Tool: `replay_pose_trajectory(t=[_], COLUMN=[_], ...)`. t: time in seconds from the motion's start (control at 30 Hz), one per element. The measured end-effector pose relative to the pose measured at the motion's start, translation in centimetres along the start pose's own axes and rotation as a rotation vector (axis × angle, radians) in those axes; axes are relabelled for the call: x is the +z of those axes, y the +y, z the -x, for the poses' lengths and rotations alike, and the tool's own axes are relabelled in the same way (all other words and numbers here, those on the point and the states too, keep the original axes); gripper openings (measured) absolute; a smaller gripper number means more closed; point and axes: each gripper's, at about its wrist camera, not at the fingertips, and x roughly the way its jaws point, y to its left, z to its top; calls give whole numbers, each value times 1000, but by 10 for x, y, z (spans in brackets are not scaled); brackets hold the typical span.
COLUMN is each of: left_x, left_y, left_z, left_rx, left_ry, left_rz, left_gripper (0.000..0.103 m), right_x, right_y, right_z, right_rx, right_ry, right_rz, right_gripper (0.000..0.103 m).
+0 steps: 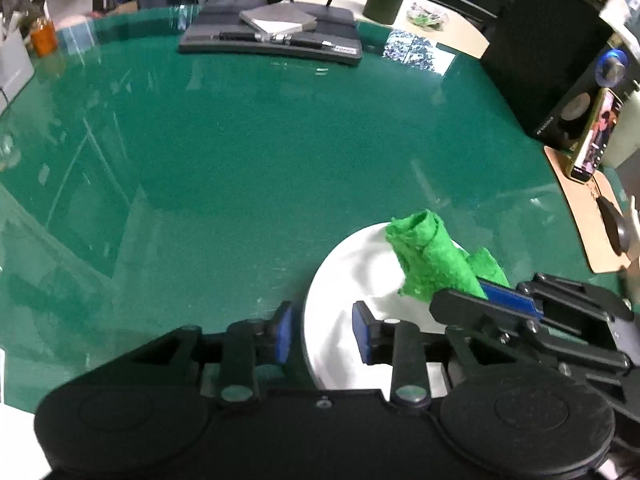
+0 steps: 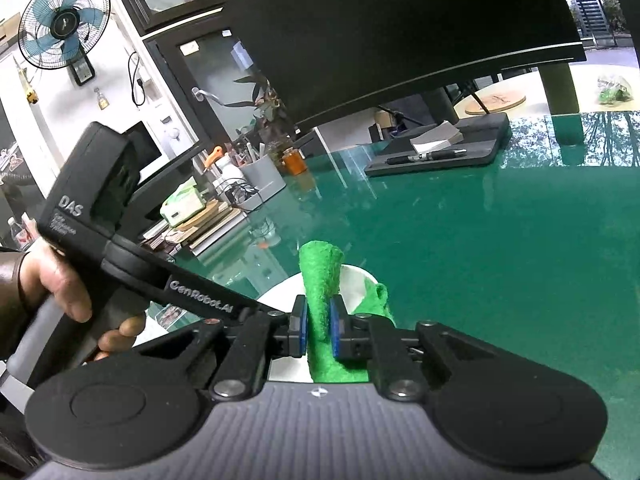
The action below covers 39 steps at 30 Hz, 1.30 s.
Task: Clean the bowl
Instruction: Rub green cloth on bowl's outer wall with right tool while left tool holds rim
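The right gripper (image 2: 318, 326) was clamped on a rolled green cloth (image 2: 322, 280) over the white bowl (image 1: 360, 272); the left gripper (image 1: 322, 332), jaws apart, straddled the bowl's 9 o'clock rim. Wiping appeared underway. Next: steady the rim. Bare green table (image 1: 240, 152) lay toward 12 o'clock.

The left gripper (image 1: 322, 330) straddles the near rim of a white bowl (image 1: 352, 276), jaws apart. The right gripper (image 1: 480, 296) pinches a green cloth (image 1: 432, 260) over the bowl on the green table (image 1: 240, 160).
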Motion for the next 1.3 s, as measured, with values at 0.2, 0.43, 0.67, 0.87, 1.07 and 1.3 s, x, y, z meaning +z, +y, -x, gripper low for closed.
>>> replay_pose_trajectory(t=[0.2,0.43,0.67,0.87,1.07,1.3], left_x=[-5,-9,-11,-13,-13,-19], left_y=[1,10,10,9,6,5], left_z=[-1,1,3,3,4,6], left_rx=[14,-14,-15,-16,-1,0], left_ry=[-8,-23,-15,-17,-15,-12], left_rz=[8,99,111,122,112,75], left_gripper=[20,20,19,20,20,20], right_x=[1,-10,-17,-17,-10,14], right_y=[-3,13,28,27,22,6], right_z=[0,3,4,4,6,16], right_rx=[-9,43,95,94,100,123], right_ry=[0,66,97,101,73,-40], right_rz=[-14,-68,-64,-72,-111,-236], right_gripper=[12,12,4,6,5,8])
